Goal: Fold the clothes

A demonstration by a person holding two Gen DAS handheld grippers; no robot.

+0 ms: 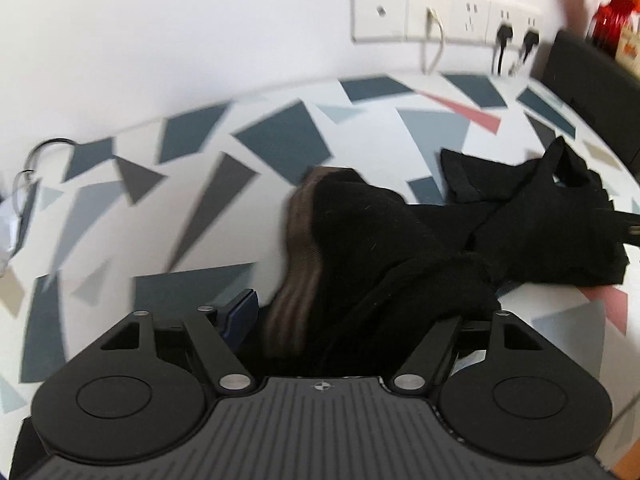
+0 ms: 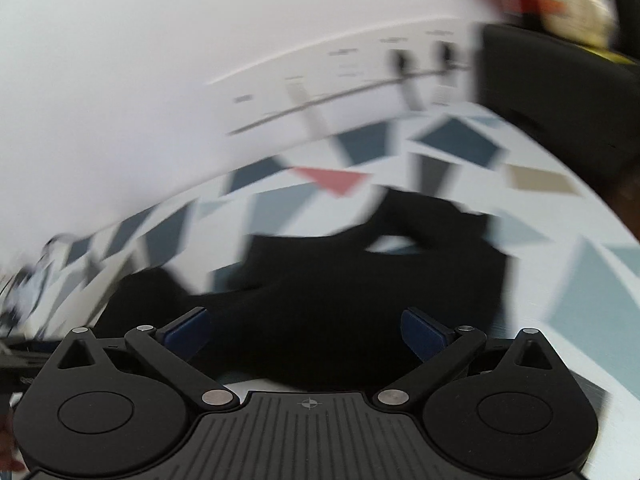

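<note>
A black garment (image 1: 420, 248) with a brown striped band (image 1: 298, 248) lies bunched on the patterned tablecloth (image 1: 200, 208). My left gripper (image 1: 348, 312) stands open with the cloth draped between its fingers; only the left blue pad (image 1: 240, 312) shows, the right one is hidden under the fabric. In the blurred right wrist view the same black garment (image 2: 320, 288) spreads across the table. My right gripper (image 2: 306, 332) is open just above it, both blue pads apart over the fabric. The other gripper's black tip (image 1: 628, 232) shows at the garment's right end.
A white wall with a socket strip (image 1: 444, 14) and plugged cables runs behind the table. A black box (image 1: 592, 88) and red items stand at the back right. A wire loop (image 1: 40, 156) and white object lie at the far left.
</note>
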